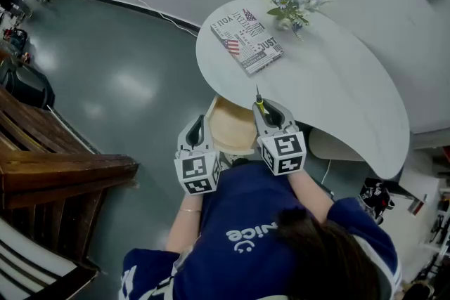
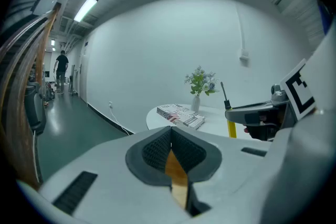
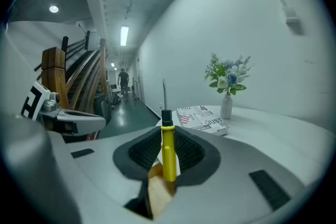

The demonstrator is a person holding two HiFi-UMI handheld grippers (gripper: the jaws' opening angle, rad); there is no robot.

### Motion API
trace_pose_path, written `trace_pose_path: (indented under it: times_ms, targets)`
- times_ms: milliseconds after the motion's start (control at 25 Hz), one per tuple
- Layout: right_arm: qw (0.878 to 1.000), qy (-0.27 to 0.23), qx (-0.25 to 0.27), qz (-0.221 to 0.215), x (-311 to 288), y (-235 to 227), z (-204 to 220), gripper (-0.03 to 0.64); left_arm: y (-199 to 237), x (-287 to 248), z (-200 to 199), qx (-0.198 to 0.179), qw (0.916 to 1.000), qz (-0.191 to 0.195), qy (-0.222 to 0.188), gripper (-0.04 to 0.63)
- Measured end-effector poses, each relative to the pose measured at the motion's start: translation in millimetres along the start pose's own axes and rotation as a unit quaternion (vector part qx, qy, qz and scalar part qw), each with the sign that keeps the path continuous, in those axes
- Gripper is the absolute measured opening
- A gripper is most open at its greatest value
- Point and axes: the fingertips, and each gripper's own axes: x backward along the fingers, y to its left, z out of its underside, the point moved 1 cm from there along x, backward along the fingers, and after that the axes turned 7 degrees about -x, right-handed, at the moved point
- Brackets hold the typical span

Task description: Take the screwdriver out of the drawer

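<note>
The screwdriver (image 3: 168, 157) has a yellow handle, a black collar and a thin metal shaft. It stands upright between the pads of my right gripper (image 3: 167, 136), which is shut on the handle. In the head view the right gripper (image 1: 269, 112) holds the screwdriver (image 1: 259, 105) at the table's near edge, just above the open light-wood drawer (image 1: 228, 126). My left gripper (image 1: 195, 128) hovers to the left of the drawer. Its pads (image 2: 157, 147) meet with nothing between them. The left gripper view also shows the screwdriver (image 2: 231, 126) in the right gripper's jaws.
A white rounded table (image 1: 337, 81) carries a printed book (image 1: 247, 39) and a vase of flowers (image 1: 292, 0). A dark wooden bench (image 1: 63, 168) stands at the left on the grey floor. A person (image 2: 61, 68) stands far down the corridor.
</note>
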Motion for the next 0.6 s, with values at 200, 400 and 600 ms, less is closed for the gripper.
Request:
trace_pose_path:
  times_ms: [200,400,600]
  targets:
    - [1.0,-0.009,0.004,0.001,5.6,0.3,-1.3,0.081,2.9,1.6,-2.5,-0.005,1.0,0.0,-0.006,0.004]
    - [1.0,-0.012,0.006,0.004,9.9,1.4,2.0,0.081,3.1,3.9,-3.6,-0.008,0.9999,0.0,-0.01,0.005]
    - [1.0,-0.016,0.003,0.006,10.7,0.1,1.9,0.081,2.0,5.1,-3.4,-0.011,0.9999,0.0,-0.009,0.005]
